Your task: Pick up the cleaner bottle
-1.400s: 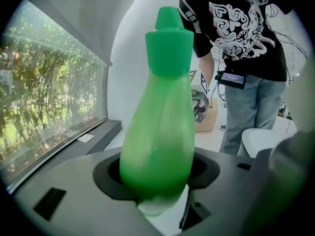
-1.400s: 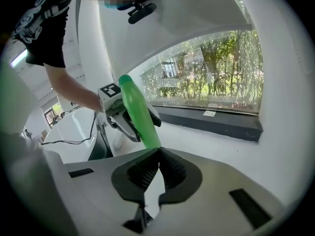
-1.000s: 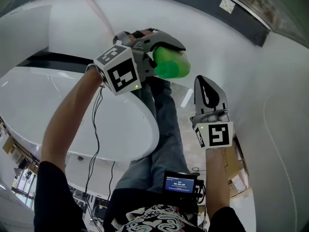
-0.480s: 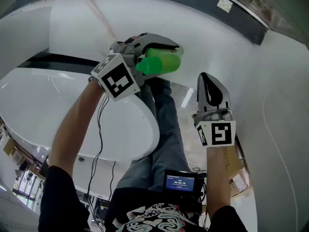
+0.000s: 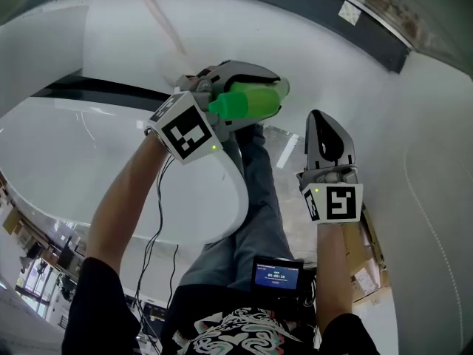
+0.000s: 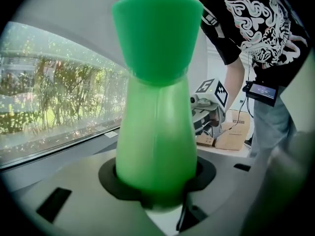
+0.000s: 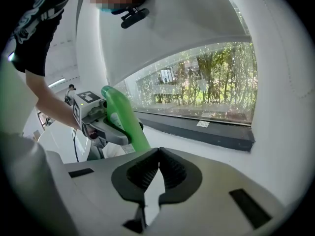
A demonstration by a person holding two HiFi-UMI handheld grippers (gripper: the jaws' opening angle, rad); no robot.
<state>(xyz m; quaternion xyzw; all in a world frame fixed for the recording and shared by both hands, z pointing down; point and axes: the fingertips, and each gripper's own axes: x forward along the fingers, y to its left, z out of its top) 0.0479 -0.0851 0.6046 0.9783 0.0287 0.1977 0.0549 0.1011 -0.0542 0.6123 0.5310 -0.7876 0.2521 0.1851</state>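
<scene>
We hold the bottle [image 5: 255, 98], bright green and smooth, level in the air just off the table [image 5: 89, 168]. The left gripper [image 6: 157, 183] has just been closing on it. The right gripper [image 7: 158, 154] is pressed together, empty. A jaw hides the bottle's upper side, and the left gripper view crops its flared end.

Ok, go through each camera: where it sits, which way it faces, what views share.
Head view: on the person's head, facing steeply down at the left gripper holding the green plastic cleaner bottle and the right gripper; both forearms and legs show.
Left gripper view: on the left gripper, facing along jaws that have just been closing on the bottle; the person's torso shows.
Right gripper view: on the right gripper, facing past shut, empty jaws toward a window; an arm shows.
Shared: both gripper views show the bottle and window.
</scene>
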